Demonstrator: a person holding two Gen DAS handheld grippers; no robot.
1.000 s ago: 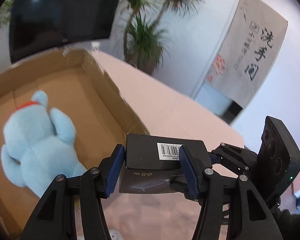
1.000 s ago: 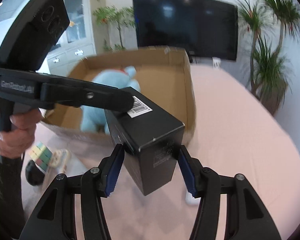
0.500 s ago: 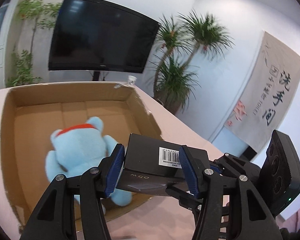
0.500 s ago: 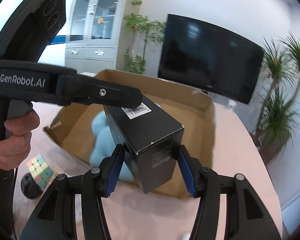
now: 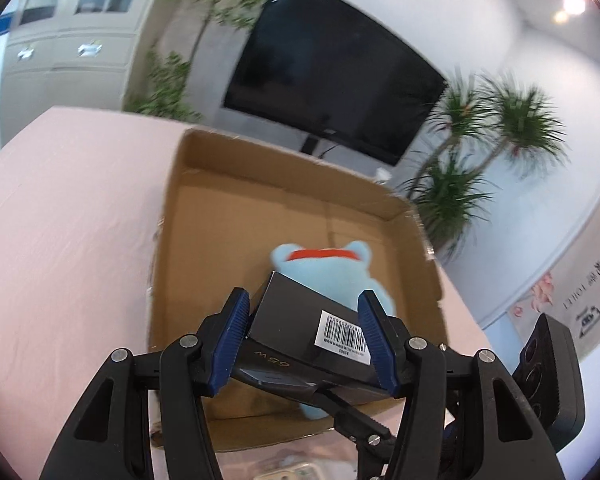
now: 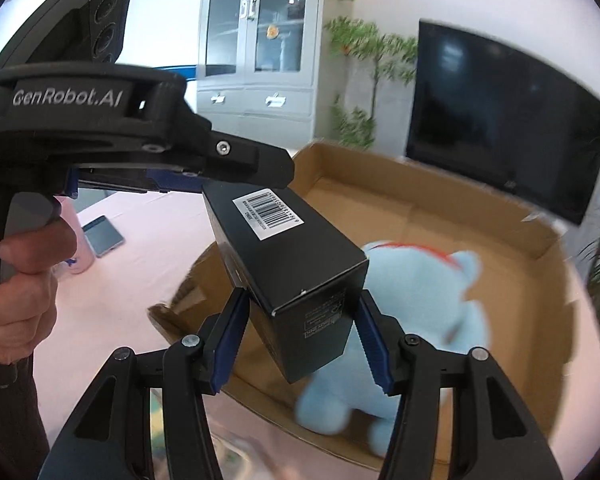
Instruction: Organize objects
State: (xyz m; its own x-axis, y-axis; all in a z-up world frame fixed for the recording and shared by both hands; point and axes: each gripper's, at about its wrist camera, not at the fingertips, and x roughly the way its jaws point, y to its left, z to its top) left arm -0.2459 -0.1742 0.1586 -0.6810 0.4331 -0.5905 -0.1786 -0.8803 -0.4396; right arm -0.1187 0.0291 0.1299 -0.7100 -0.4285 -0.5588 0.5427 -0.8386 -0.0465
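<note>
A black rectangular box (image 5: 300, 320) with a white barcode label is held in the air by both grippers, one at each end. My left gripper (image 5: 304, 340) is shut on one end. My right gripper (image 6: 300, 340) is shut on the other end of the black box (image 6: 292, 264). The box hangs over the near edge of an open cardboard box (image 5: 204, 240), which also shows in the right wrist view (image 6: 480, 220). A light blue plush toy (image 5: 320, 268) with a red collar lies inside it; the right wrist view shows the plush toy (image 6: 420, 300) too.
The pink table (image 5: 68, 220) spreads around the cardboard box. A phone (image 6: 102, 236) and a pink object (image 6: 76, 240) lie on the table at left. A TV (image 5: 332, 84), potted plants (image 5: 460, 184) and a cabinet (image 6: 260, 40) stand behind.
Both grippers have carried the black box leftward and over the cardboard box's near edge. The cardboard box and plush toy now sit straight ahead.
</note>
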